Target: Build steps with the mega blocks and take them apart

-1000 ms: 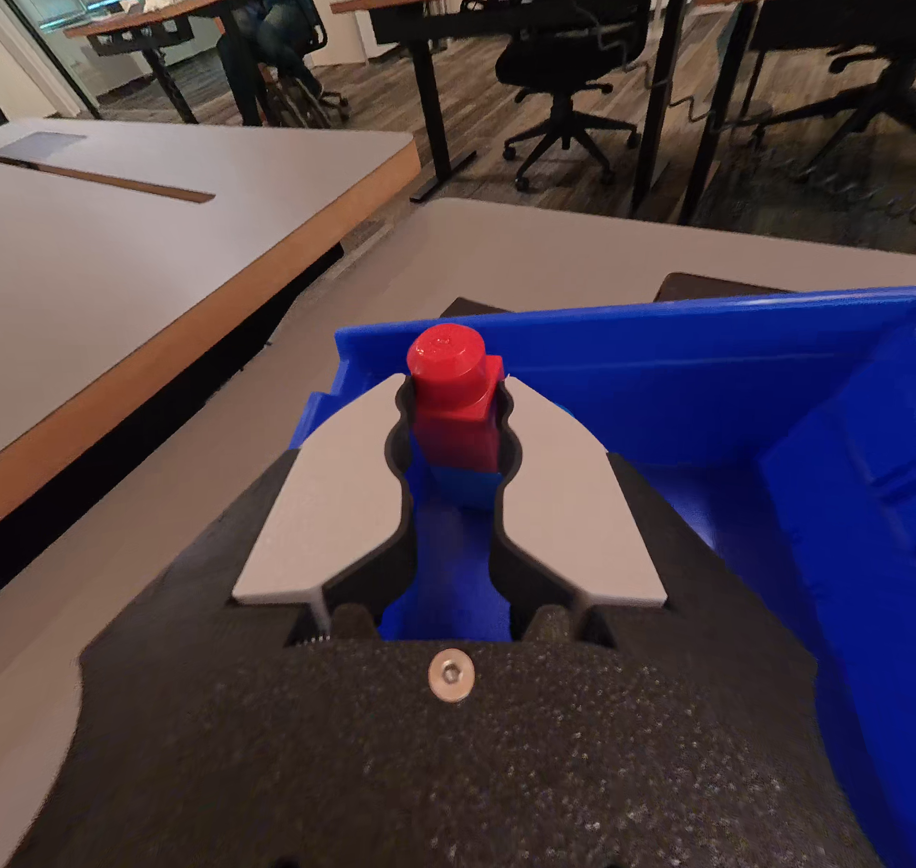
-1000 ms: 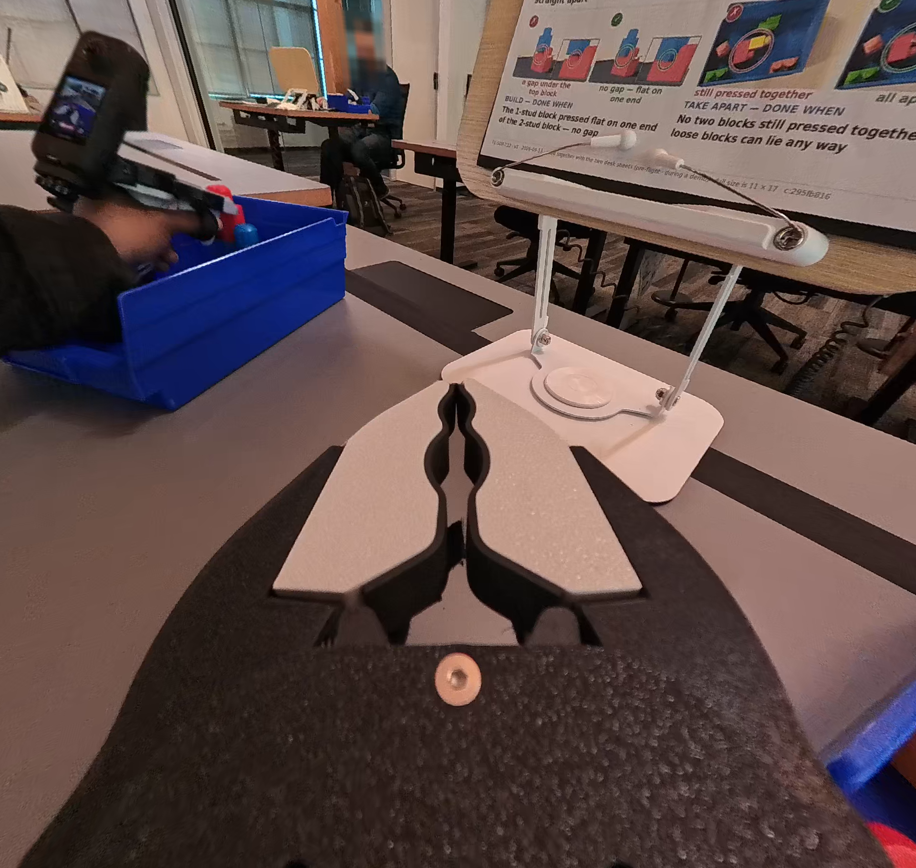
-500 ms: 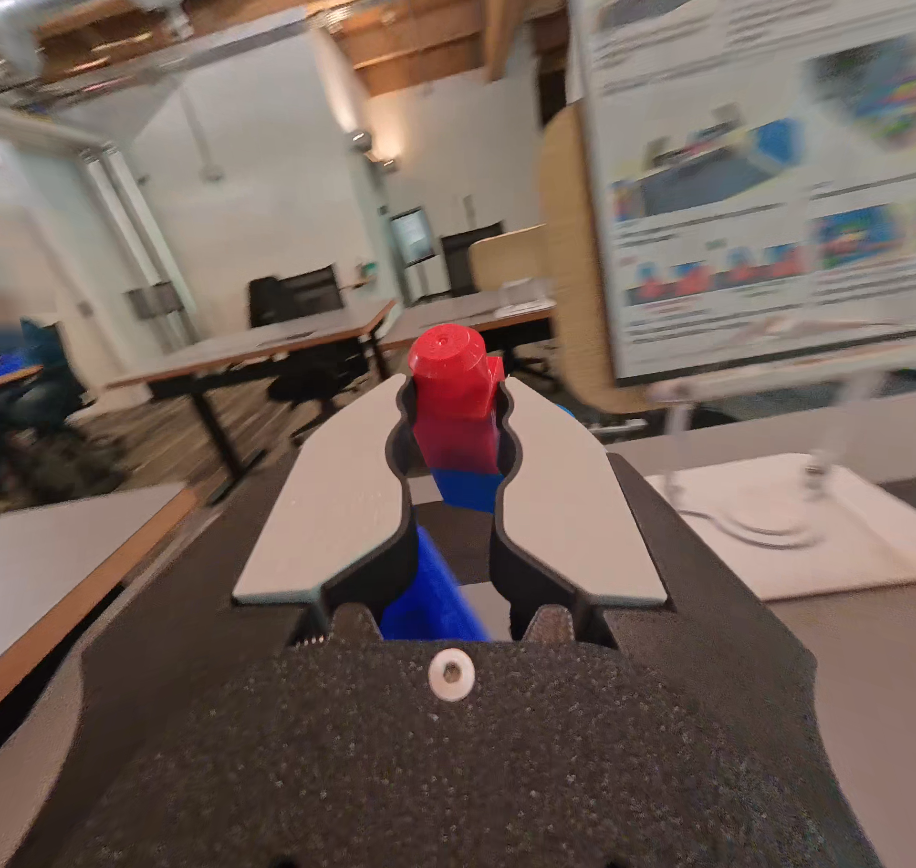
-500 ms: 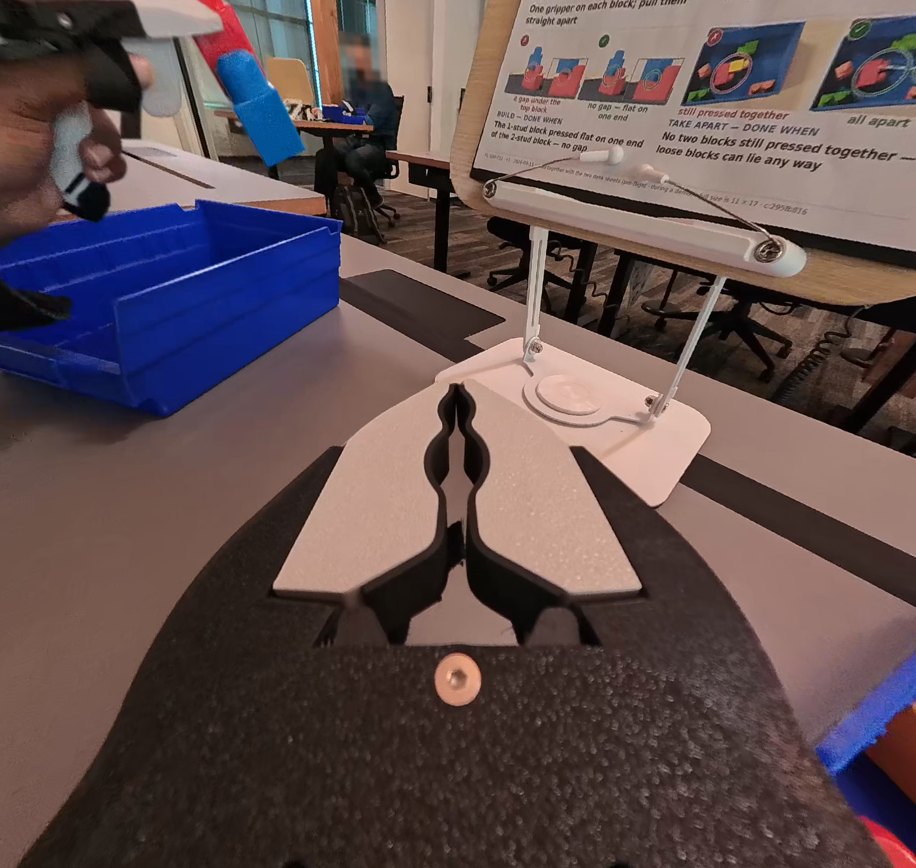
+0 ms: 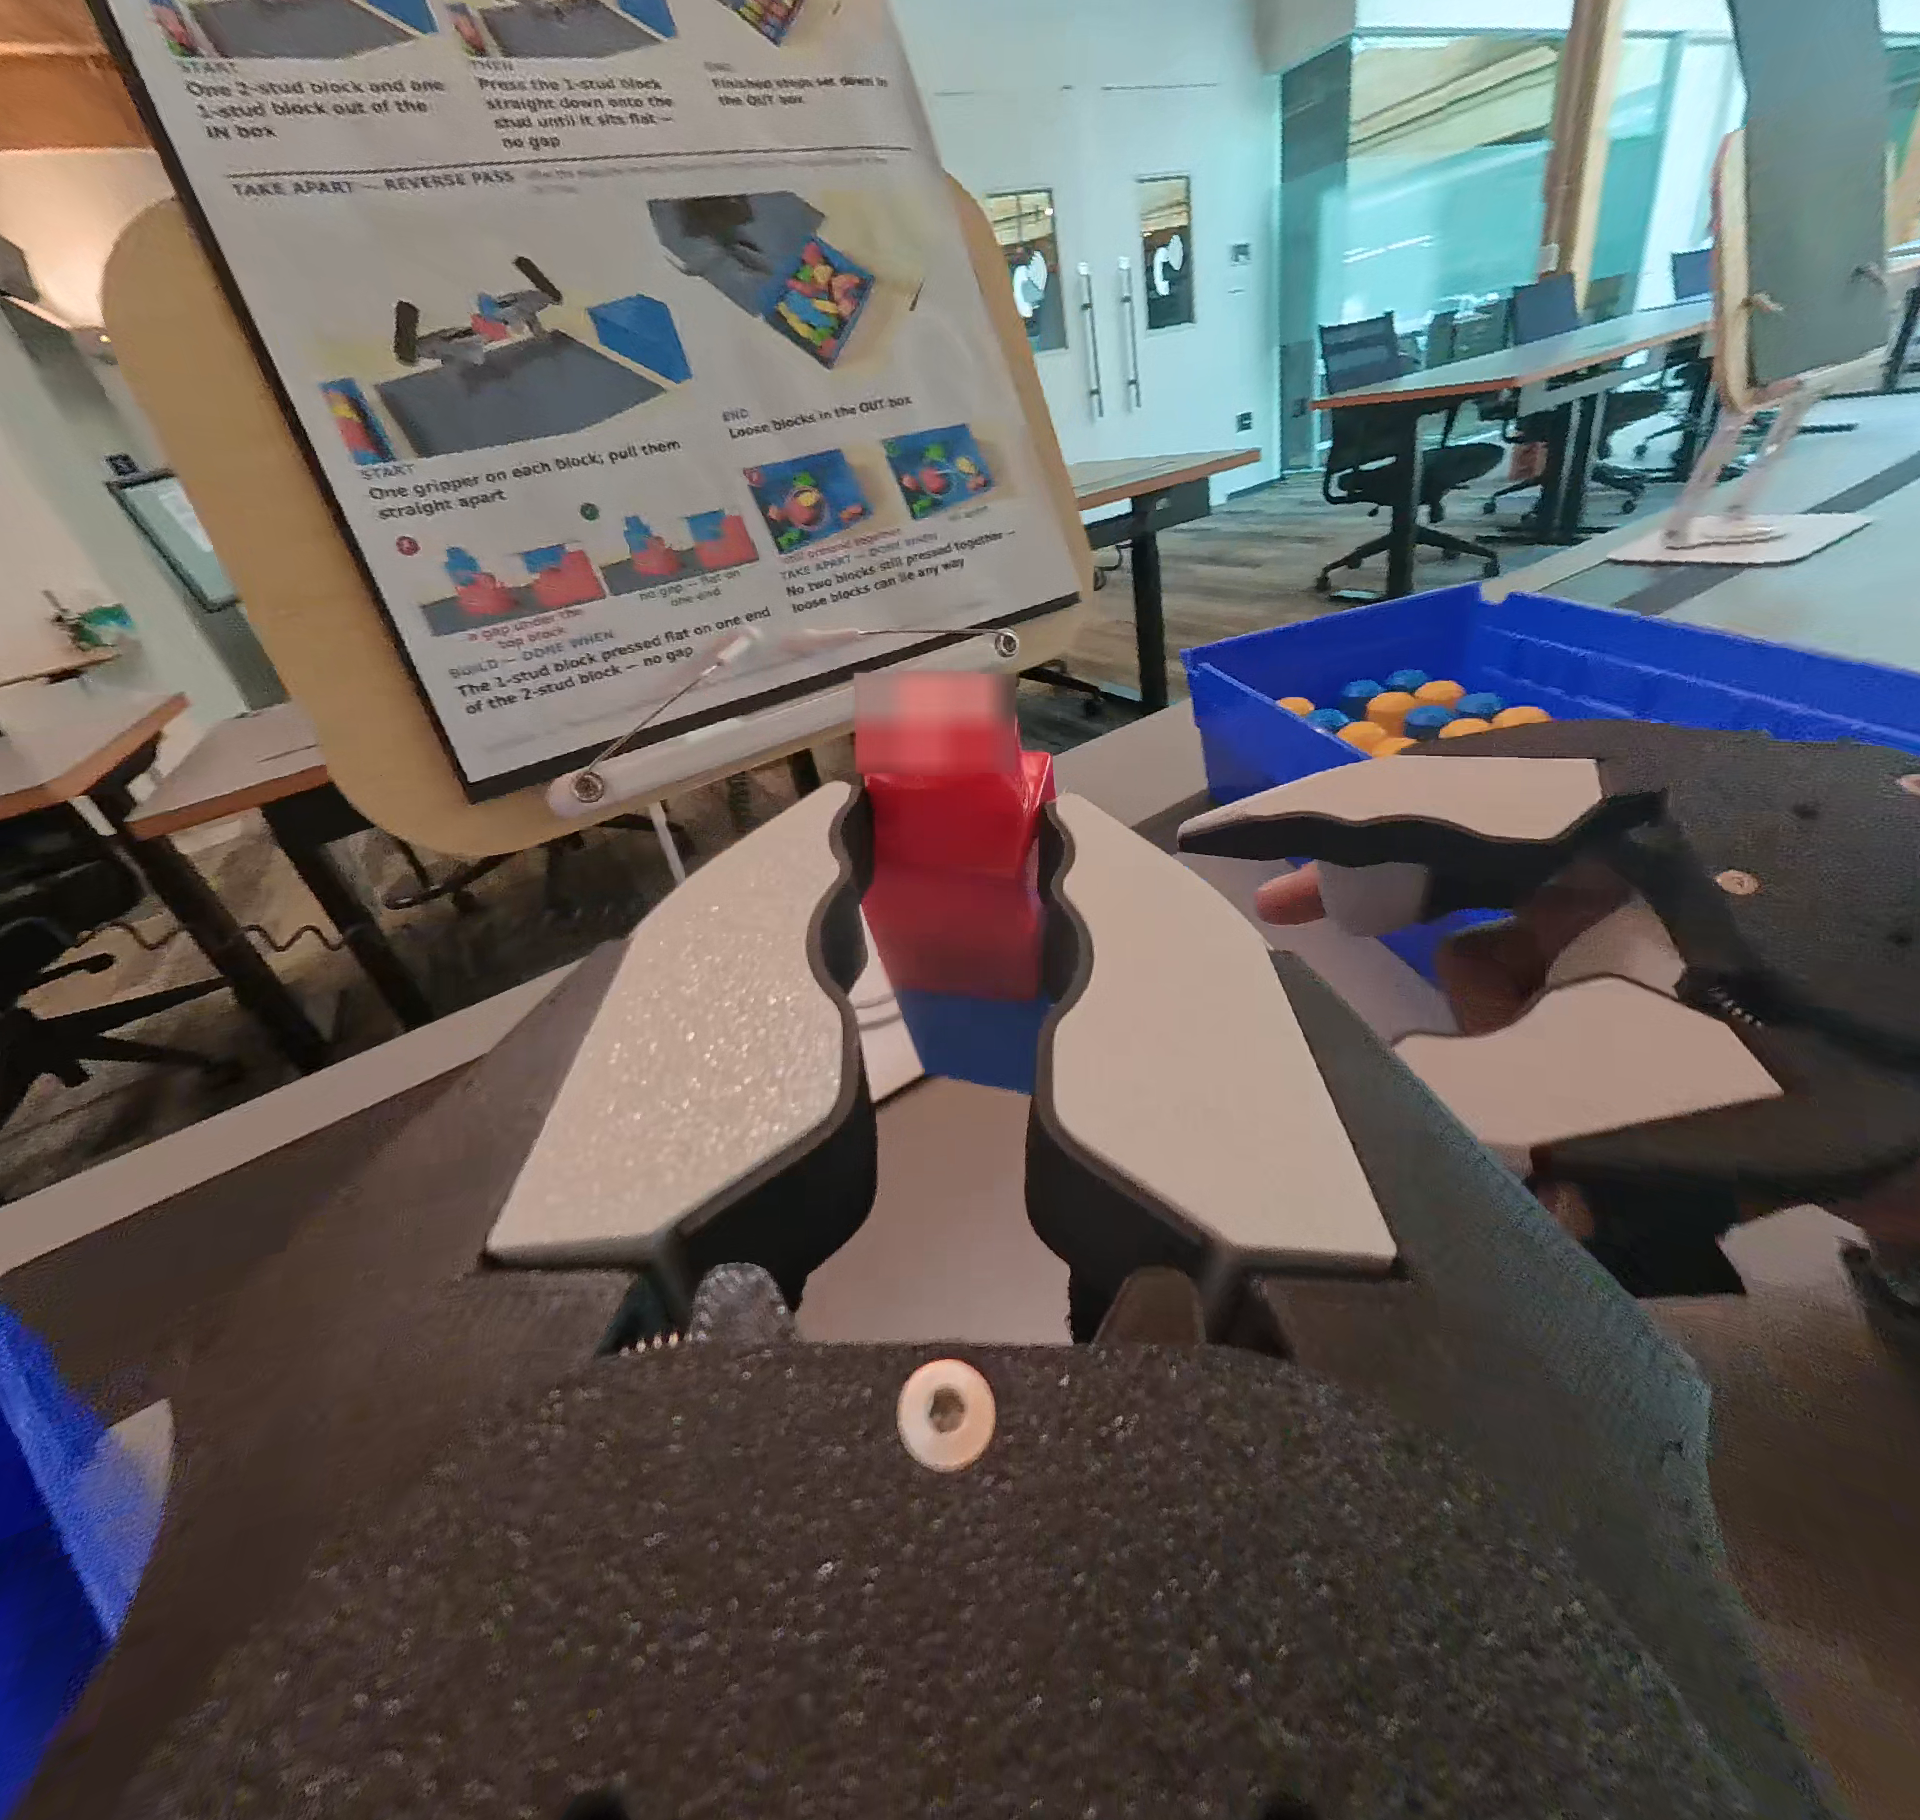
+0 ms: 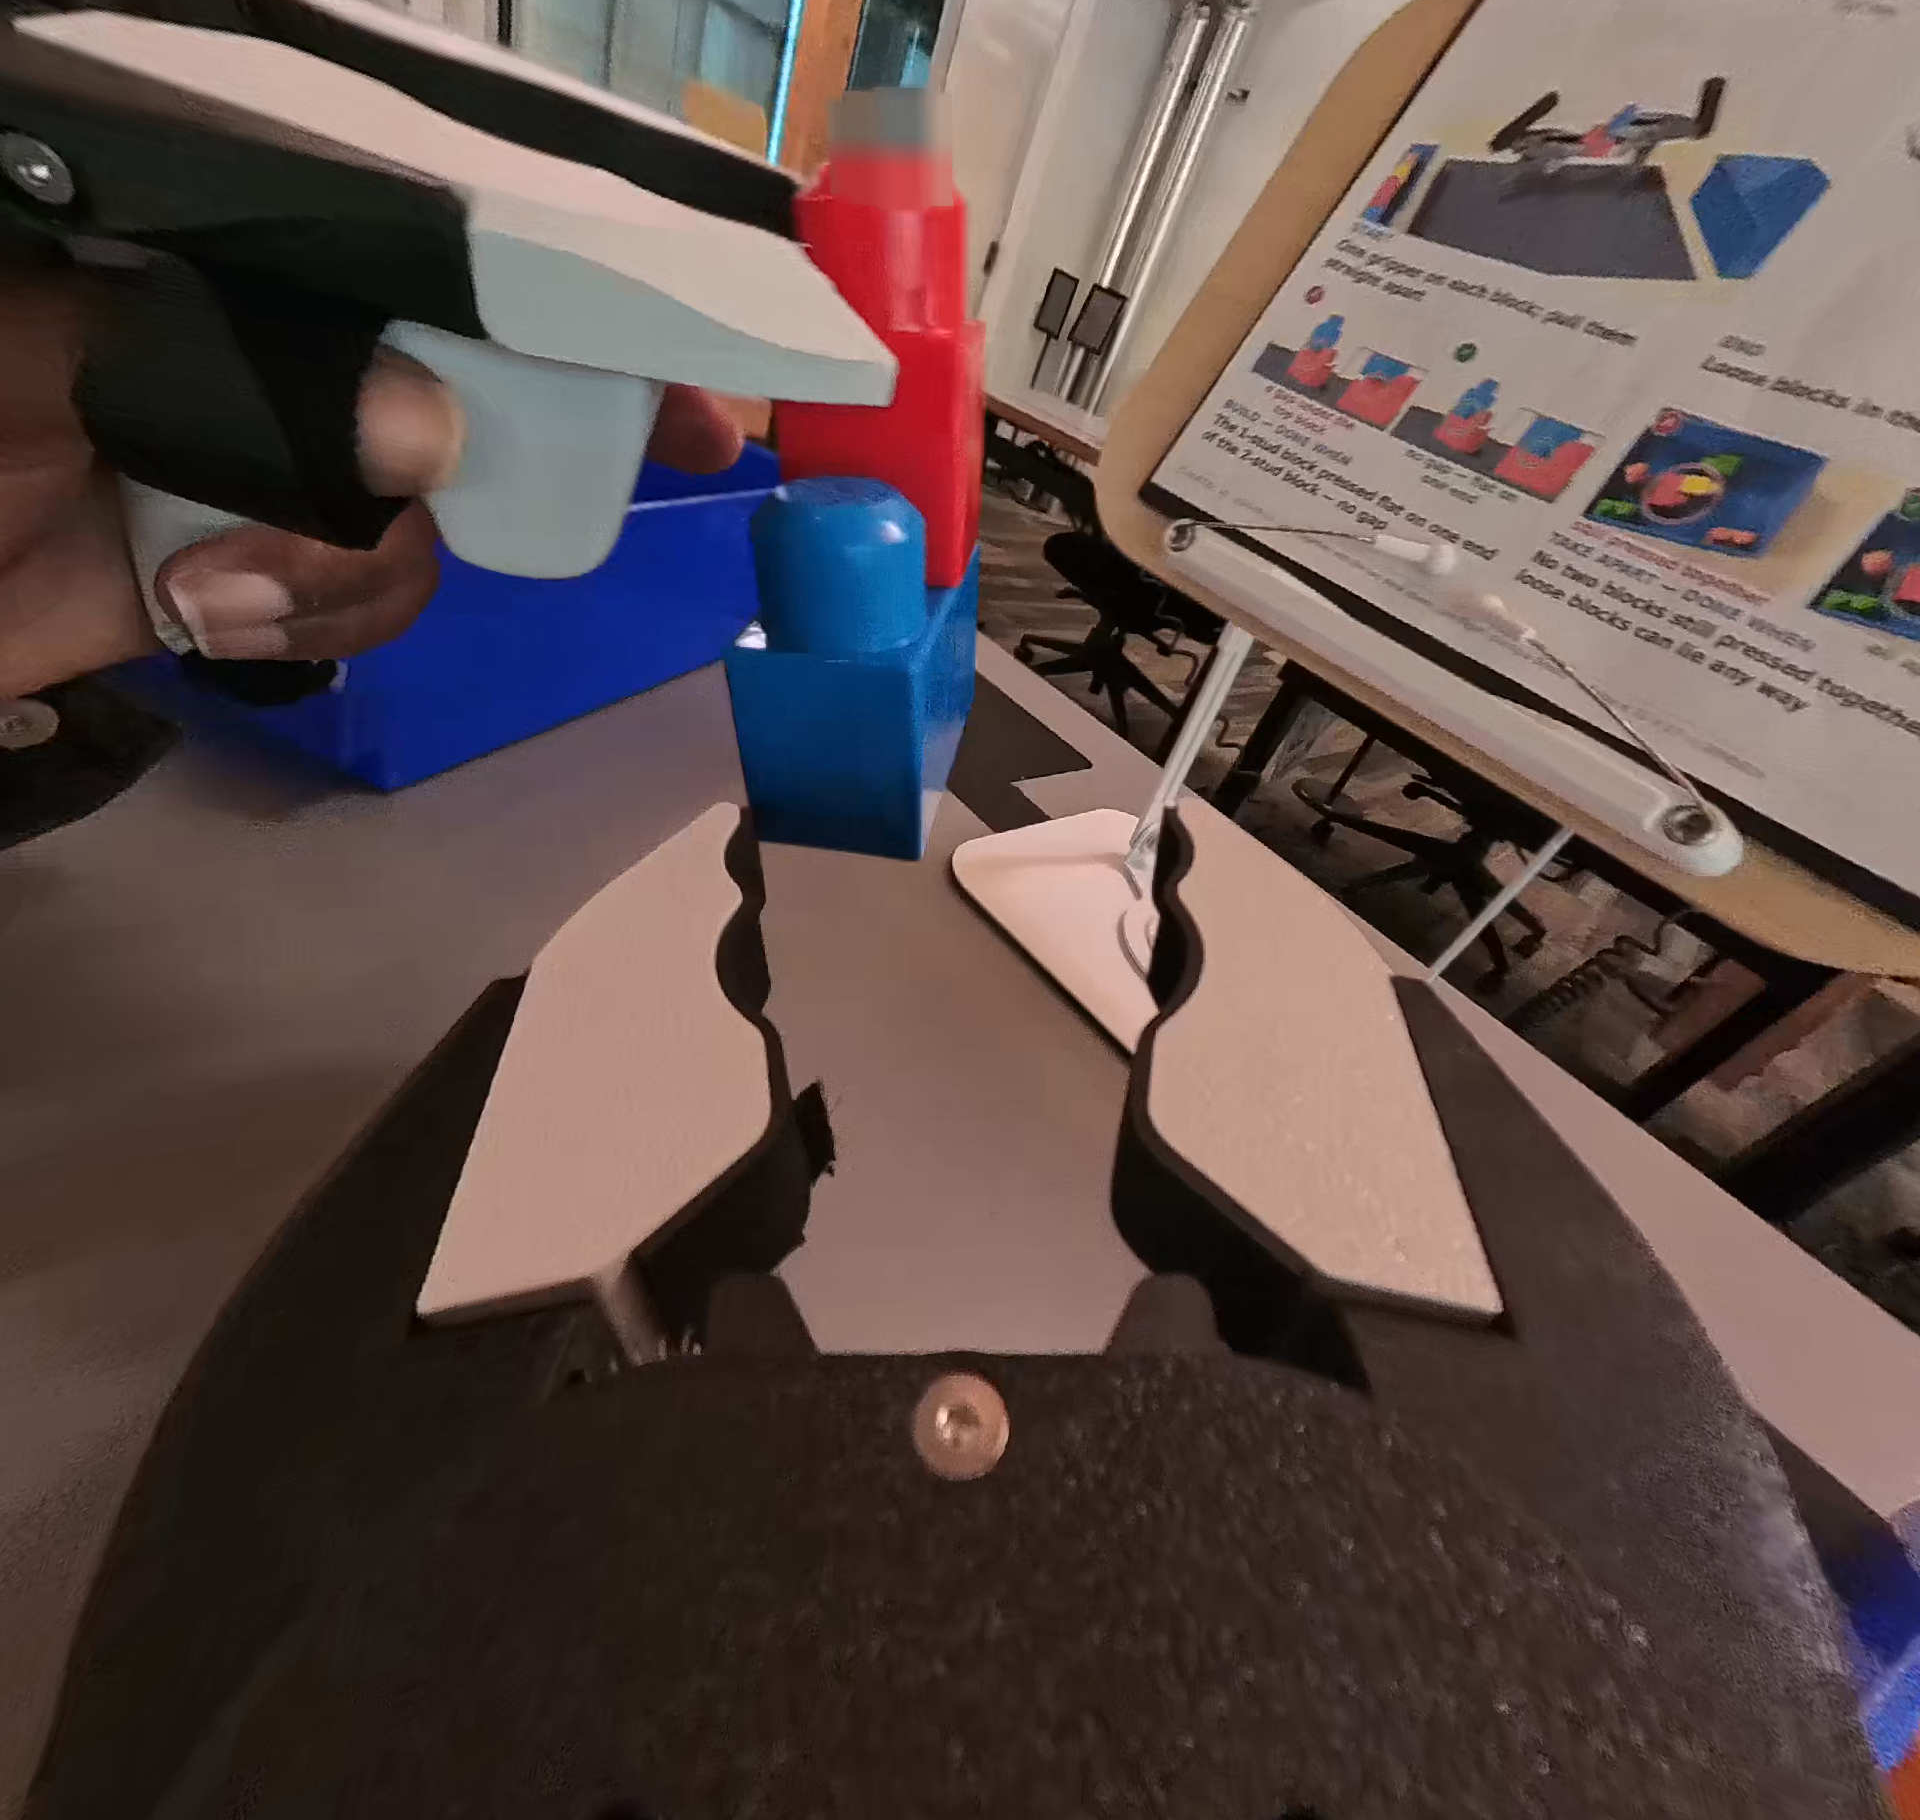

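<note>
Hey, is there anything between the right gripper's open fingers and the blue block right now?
Nothing: in the right wrist view the right gripper is open with only bare table before the blue block.

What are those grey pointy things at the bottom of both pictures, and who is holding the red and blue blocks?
Those grey things are tongs. A person holds one pair in each hand, and a small camera rides on each pair, looking forward along its two fingers. So one picture is what the left tongs see, and the other is what the right tongs see.

The left tongs are squeezed shut on a red block. It is pressed onto a blue block, so both hang in the air together, above the grey table. The right tongs are open and empty, reaching toward the blue block, probably to pull the two apart.

On the table stand a blue bin with orange and blue blocks inside, another blue bin, and an instruction board on a white stand.
</note>
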Action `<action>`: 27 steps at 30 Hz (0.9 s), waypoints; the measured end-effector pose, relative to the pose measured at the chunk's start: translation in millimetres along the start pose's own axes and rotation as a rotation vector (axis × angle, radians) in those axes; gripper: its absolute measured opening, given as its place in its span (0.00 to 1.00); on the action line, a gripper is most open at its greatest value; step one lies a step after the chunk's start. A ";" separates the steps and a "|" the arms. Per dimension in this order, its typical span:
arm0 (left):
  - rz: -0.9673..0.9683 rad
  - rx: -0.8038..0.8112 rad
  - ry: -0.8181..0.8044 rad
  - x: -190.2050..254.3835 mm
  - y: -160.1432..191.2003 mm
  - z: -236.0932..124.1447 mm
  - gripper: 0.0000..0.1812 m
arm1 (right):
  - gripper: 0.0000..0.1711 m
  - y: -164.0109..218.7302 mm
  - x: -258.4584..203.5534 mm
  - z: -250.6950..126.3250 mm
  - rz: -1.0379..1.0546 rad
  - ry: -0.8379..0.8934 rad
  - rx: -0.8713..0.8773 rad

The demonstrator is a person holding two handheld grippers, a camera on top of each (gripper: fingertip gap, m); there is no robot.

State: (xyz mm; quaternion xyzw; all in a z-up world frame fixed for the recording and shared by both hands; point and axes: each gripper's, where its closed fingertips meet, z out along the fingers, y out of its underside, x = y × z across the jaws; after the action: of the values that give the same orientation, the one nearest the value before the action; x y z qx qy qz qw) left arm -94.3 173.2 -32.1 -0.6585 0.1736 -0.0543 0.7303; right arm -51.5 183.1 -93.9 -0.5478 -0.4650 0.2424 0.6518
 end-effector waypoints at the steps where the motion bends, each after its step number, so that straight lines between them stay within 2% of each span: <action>1: 0.021 0.000 -0.009 1.2 1.6 -0.1 0.17 | 0.43 1.1 -3.5 1.3 -0.012 0.000 -0.007; 14: -0.049 0.011 0.033 26.3 5.3 -0.5 0.17 | 0.45 -4.5 -22.8 8.9 0.007 0.021 -0.015; 15: -0.050 0.017 0.039 30.4 4.9 -0.5 0.17 | 0.43 -4.0 -20.3 8.5 0.007 0.043 -0.019; 17: -0.051 0.033 0.040 35.1 2.7 -0.8 0.17 | 0.25 -3.2 -16.3 5.2 -0.014 0.074 -0.027; 27: -0.069 0.053 0.046 35.2 -1.5 -2.5 0.17 | 0.24 -6.7 -14.2 3.2 -0.032 0.087 -0.037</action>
State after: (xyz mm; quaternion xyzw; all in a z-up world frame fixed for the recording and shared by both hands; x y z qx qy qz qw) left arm -62.0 159.8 -37.3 -0.6432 0.1659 -0.0992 0.7409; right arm -61.9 171.1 -92.5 -0.5622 -0.4492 0.1992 0.6652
